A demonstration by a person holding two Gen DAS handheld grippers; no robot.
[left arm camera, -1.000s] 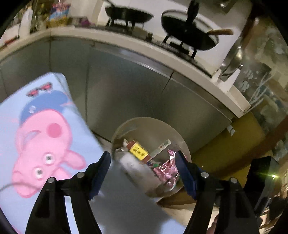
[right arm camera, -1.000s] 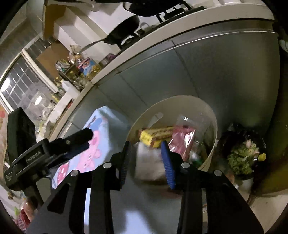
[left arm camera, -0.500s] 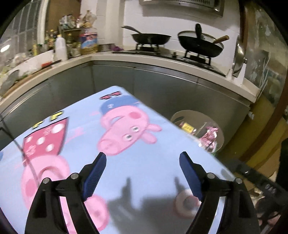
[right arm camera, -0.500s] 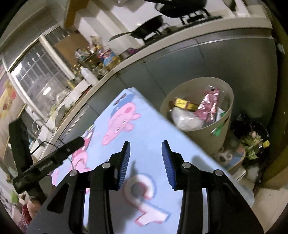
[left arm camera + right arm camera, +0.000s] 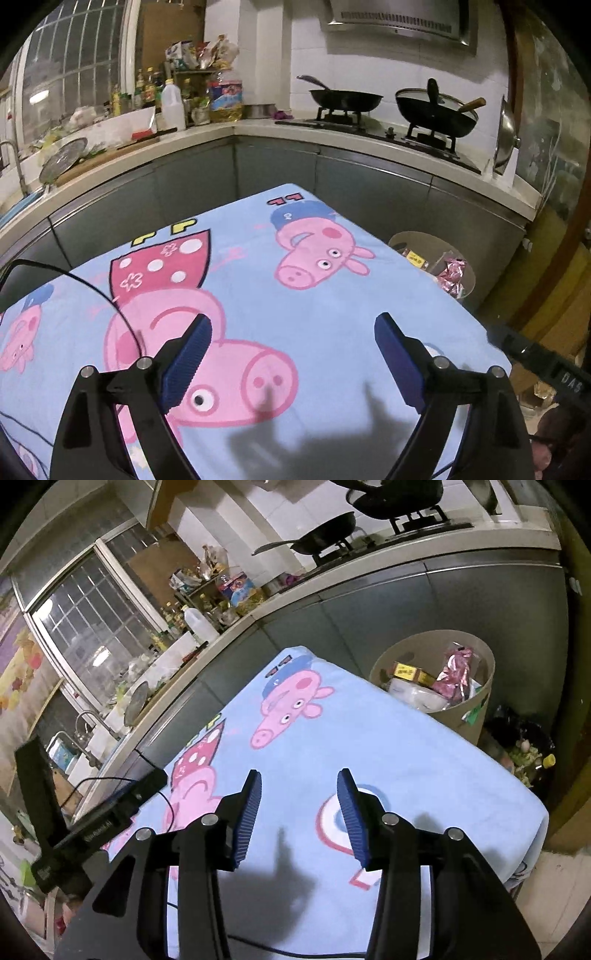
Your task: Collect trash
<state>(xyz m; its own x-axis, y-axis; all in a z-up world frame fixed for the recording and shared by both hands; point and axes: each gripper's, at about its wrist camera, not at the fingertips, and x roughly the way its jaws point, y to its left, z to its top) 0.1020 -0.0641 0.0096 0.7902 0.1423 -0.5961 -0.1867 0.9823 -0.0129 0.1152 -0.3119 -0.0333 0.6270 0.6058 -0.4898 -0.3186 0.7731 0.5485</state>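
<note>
Both grippers pulled back from bin (image 5: 436, 690) in the last sec; they now hover over the cartoon-pig tablecloth (image 5: 332, 314). Left gripper (image 5: 291, 354): jaws wide, empty. Right gripper (image 5: 299, 812): jaws part open, narrower, empty. Trash, incl. pink wrapper (image 5: 456, 672) and yellow box (image 5: 406, 672), sits in bin past table's far corner. No loose trash seen on cloth. Judgement: drop-off done, task near or at end.
</note>
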